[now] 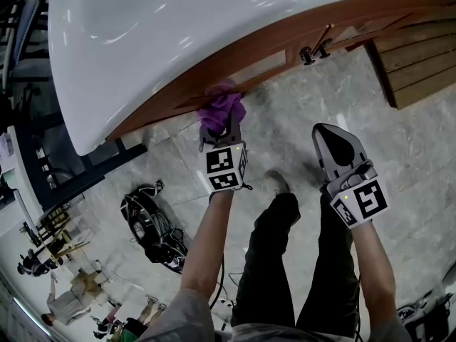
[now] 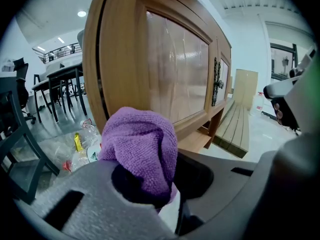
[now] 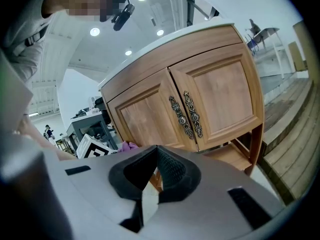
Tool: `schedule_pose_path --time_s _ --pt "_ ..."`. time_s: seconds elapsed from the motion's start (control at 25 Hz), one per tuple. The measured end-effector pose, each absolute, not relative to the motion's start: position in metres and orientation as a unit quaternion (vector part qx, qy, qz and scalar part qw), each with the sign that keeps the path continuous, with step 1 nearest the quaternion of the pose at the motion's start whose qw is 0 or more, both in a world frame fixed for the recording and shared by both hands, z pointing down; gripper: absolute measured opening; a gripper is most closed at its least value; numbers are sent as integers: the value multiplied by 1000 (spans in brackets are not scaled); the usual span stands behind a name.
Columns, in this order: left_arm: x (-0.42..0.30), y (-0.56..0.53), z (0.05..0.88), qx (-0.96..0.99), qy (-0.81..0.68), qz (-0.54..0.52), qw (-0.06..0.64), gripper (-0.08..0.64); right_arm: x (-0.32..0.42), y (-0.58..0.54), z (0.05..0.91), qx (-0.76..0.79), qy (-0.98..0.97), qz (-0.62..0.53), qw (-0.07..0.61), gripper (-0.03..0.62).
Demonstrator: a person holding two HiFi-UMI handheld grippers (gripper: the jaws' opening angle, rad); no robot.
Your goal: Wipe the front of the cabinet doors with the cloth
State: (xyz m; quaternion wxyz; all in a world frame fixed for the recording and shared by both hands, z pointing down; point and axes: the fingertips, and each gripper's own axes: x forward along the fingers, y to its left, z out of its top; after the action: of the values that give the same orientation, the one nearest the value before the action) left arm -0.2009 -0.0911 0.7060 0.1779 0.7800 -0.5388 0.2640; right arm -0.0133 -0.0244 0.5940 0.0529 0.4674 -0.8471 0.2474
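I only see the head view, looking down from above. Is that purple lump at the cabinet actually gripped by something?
Observer: Yes. The left gripper view shows the left tongs shut on a purple cloth.
Visitor: What do the doors look like from the front?
Observer: In the right gripper view, two wooden cabinet doors meet at a pair of ornate metal handles.
Visitor: And the other tongs?
Observer: The right tongs are shut, with nothing between them.
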Motion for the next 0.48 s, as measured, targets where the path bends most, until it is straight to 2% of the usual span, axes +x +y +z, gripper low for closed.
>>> schedule_pose_path --time_s 0.48 --pt "-175 -98 705 791 -523 262 180 74 -9 -25 597 469 -844 254 51 11"
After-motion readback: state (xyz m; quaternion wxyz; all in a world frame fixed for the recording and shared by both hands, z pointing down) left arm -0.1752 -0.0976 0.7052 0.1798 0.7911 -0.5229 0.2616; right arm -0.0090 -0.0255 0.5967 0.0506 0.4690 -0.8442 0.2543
